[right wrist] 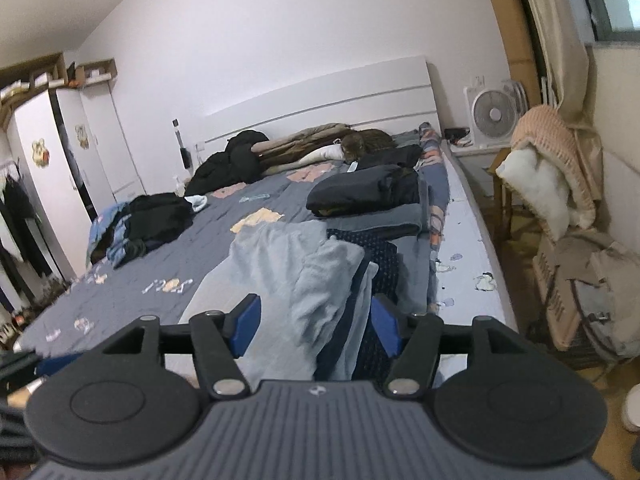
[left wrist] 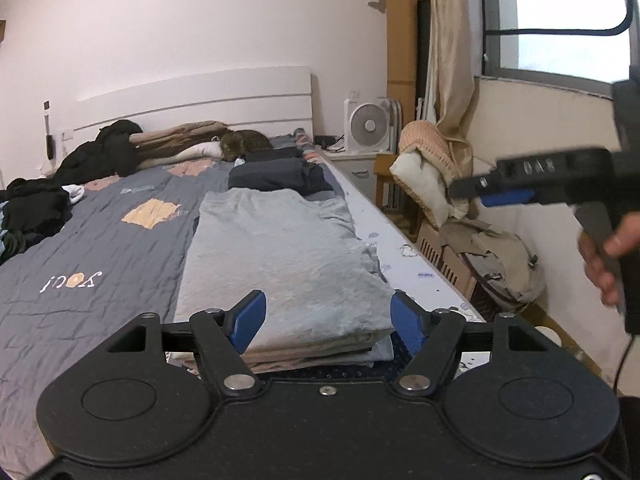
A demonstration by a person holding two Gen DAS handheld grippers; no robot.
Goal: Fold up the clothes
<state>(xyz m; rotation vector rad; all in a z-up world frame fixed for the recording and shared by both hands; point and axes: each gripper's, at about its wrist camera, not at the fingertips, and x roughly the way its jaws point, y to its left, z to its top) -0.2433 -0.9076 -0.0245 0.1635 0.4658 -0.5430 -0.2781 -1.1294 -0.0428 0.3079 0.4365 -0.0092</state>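
We are hovering the left gripper point(left wrist: 328, 322) with jaws apart, empty, over the near end of the folded grey garment point(left wrist: 280, 248), which runs lengthwise away along the bed point(left wrist: 100, 248) (right edge). The right gripper point(right wrist: 312, 322), also spread and pressing nothing, is standing off beside it.

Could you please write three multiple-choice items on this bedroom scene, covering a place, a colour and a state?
1. Where does the cat lie?
A. at the head of the bed, by the pillows
B. on the chair
C. on the floor

2. What colour are the finger pads of the left hand-held gripper?
A. red
B. blue
C. white

3. How does the light grey garment lie in the left wrist view?
A. hung on a hanger
B. balled up
C. folded flat on the bed

Answers: 1 A, it is curled beside the headboard; 2 B, both pads are blue; 3 C, its stacked layers show at the near edge.
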